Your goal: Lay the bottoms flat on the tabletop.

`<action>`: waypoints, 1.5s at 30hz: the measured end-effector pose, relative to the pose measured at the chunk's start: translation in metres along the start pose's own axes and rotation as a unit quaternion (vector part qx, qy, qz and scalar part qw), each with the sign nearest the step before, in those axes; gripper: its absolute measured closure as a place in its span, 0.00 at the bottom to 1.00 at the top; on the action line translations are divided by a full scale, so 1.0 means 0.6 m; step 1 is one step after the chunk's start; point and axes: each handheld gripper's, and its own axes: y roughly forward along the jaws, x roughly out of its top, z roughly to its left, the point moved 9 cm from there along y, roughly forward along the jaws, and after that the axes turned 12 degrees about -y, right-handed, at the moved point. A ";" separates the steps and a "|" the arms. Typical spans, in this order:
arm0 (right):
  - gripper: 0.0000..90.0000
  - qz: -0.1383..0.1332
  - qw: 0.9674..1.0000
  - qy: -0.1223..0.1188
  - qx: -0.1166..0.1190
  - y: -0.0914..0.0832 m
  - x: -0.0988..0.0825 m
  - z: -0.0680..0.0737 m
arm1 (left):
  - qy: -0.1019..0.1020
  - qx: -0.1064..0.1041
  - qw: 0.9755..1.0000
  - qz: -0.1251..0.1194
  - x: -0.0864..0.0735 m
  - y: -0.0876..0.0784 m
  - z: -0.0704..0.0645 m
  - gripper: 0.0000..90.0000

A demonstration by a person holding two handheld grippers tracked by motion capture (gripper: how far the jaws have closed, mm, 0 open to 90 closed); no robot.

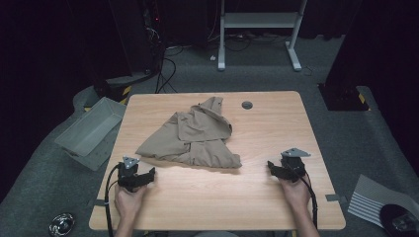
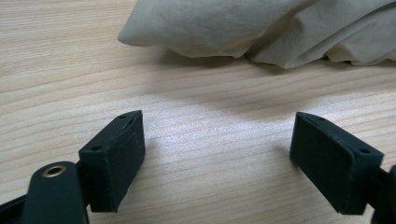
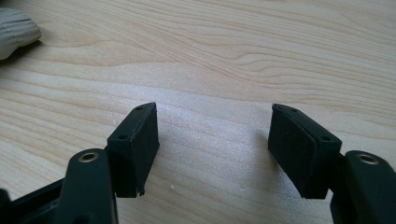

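My left gripper (image 1: 146,176) sits on the counter (image 1: 207,197), just in front of the cloth's (image 1: 195,140) near left corner. Its jaws are spread wide and hold nothing. In the left gripper view the cloth (image 2: 261,28) lies close ahead, and bare wood shows between the jaws.

My right gripper (image 1: 273,168) rests near the cloth's right corner, a little apart from it. Its jaws are wide too, with nothing in them. In the right gripper view a bit of cloth (image 3: 14,30) peeks in at the far left.

The cloth lies crumpled in the middle of the counter, between my two grippers and a bit beyond them.
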 end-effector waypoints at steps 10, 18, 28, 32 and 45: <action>0.37 0.000 1.000 0.001 0.000 0.000 0.000 0.000 | -0.003 0.001 1.000 -0.002 0.000 -0.001 0.001 0.22; 0.40 -0.010 0.998 0.029 0.054 0.002 0.019 0.023 | -0.005 0.002 1.000 -0.003 0.001 -0.001 0.002 0.24; 0.38 -0.054 0.988 -0.057 0.133 0.011 0.130 0.146 | -0.005 0.002 1.000 -0.003 0.001 -0.001 0.002 0.24; 0.38 -0.065 0.983 -0.080 0.151 0.022 0.160 0.177 | -0.006 0.003 1.000 -0.003 0.001 -0.001 0.002 0.24; 0.43 -0.055 0.976 -0.134 0.160 0.072 0.213 0.249 | -0.007 0.003 1.000 -0.004 0.001 -0.002 0.003 0.25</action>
